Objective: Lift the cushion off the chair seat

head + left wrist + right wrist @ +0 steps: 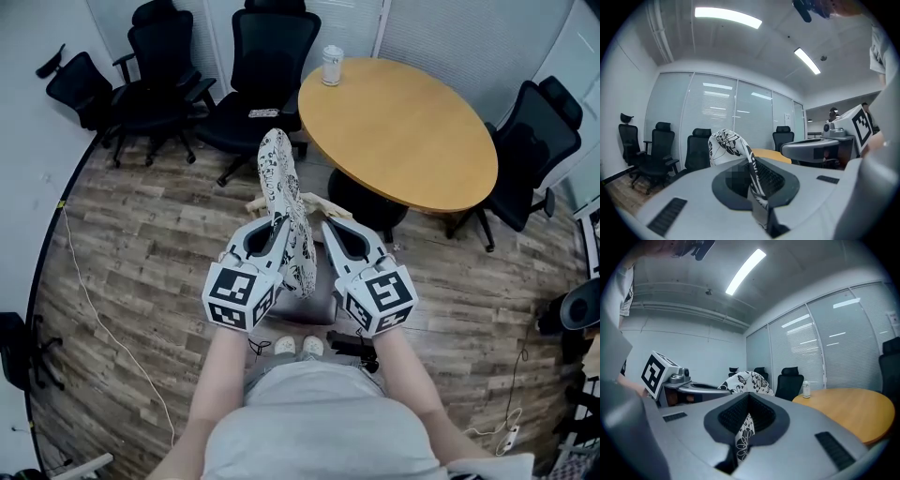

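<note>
The white cushion with black floral print [280, 197] stands on edge in the air, one long side up. It is pinched from both sides low down and hangs above the wood-plank floor [141, 244], just short of the near edge of the round wooden table [403, 131]. The left gripper [274, 232] has its jaws pressed together on the cushion's fabric, and the right gripper [328, 232] has its jaws nipping the opposite edge. The chair seat below is mostly hidden by both grippers. The lift looks nearly complete. The next move calls for equal, firm pinches and level hands, so the limp fabric neither slips nor swings toward the table.
</note>
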A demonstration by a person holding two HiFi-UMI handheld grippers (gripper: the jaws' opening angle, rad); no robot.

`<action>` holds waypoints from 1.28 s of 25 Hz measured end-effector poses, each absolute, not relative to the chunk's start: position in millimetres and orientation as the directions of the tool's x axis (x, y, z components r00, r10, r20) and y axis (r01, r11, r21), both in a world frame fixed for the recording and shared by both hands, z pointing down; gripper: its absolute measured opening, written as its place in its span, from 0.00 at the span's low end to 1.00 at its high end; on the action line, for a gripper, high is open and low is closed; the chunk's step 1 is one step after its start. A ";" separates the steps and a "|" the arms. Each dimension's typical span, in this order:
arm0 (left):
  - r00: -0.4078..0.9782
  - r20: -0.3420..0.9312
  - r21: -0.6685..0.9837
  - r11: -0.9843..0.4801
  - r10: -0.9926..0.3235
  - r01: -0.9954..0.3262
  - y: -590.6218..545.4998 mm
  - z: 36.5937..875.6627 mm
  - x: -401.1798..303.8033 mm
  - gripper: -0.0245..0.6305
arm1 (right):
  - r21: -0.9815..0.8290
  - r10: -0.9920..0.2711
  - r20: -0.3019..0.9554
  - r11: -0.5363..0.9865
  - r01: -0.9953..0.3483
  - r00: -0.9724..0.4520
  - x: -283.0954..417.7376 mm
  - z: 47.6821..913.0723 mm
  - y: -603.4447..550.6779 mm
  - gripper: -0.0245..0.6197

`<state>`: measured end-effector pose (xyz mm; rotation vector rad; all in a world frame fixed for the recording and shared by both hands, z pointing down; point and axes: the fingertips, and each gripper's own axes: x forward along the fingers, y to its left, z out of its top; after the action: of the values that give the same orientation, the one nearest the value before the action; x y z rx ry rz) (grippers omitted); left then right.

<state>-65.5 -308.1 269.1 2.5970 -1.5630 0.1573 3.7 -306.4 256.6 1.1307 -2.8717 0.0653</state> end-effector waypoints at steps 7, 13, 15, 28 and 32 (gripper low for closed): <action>0.474 0.075 0.006 -0.475 -0.877 -0.880 -308.2 250.6 -62.7 0.06 | -0.004 -0.711 0.027 0.703 -0.711 -0.703 3.3 246.4 -305.1 0.08; 0.481 0.063 -0.008 -0.482 -0.875 -0.876 -307.0 246.0 -56.0 0.06 | 0.022 -0.719 0.008 0.695 -0.718 -0.695 6.0 239.2 -300.5 0.08; 0.486 0.062 -0.012 -0.487 -0.872 -0.873 -305.9 245.3 -52.4 0.06 | 0.023 -0.718 0.008 0.696 -0.718 -0.696 7.1 238.4 -299.5 0.08; 0.492 0.032 -0.037 -0.493 -0.870 -0.869 -298.9 232.3 -47.3 0.06 | 0.033 -0.709 0.005 0.705 -0.708 -0.705 7.1 233.7 -292.4 0.08; 0.491 0.024 -0.040 -0.491 -0.871 -0.870 -297.6 230.7 -46.6 0.06 | 0.043 -0.708 -0.004 0.705 -0.708 -0.706 8.0 230.5 -291.3 0.08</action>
<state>-46.6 -297.6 230.7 2.7317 -1.5951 0.0655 8.0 -291.3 230.5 1.1998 -2.8885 -0.0645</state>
